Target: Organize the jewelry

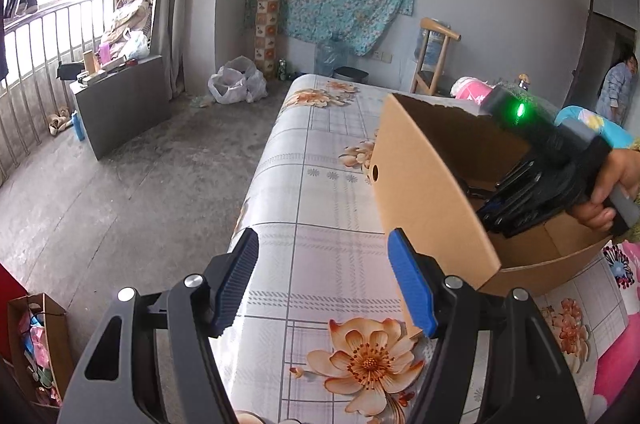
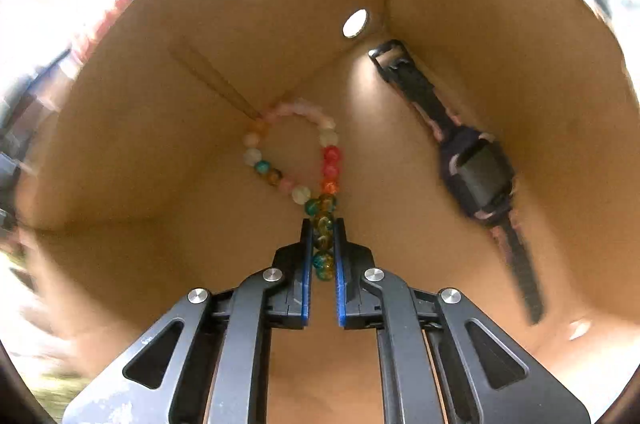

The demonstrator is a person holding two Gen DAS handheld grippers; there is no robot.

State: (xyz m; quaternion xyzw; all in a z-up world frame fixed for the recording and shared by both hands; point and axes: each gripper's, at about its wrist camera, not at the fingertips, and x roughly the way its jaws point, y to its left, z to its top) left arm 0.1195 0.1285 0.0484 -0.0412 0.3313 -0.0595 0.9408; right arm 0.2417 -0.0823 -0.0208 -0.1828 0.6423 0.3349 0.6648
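Between the nearly closed fingers of the right gripper [image 2: 323, 248], deep inside the cardboard box [image 2: 500, 36]: the near end of a beaded bracelet [image 2: 296, 160], pinched, its loop on the box floor beyond the tips; to their right, a black wristwatch [image 2: 472, 172], already put away. Left gripper [image 1: 324, 280]: fingers wide apart and empty, right pad just beside the box's outer corner. Probably left: release of the bracelet; other jewelry not visible.

Right gripper [image 1: 486, 214] tips hidden behind the cardboard box [image 1: 424, 180] wall; surroundings past the rim, nine o'clock, blurred.
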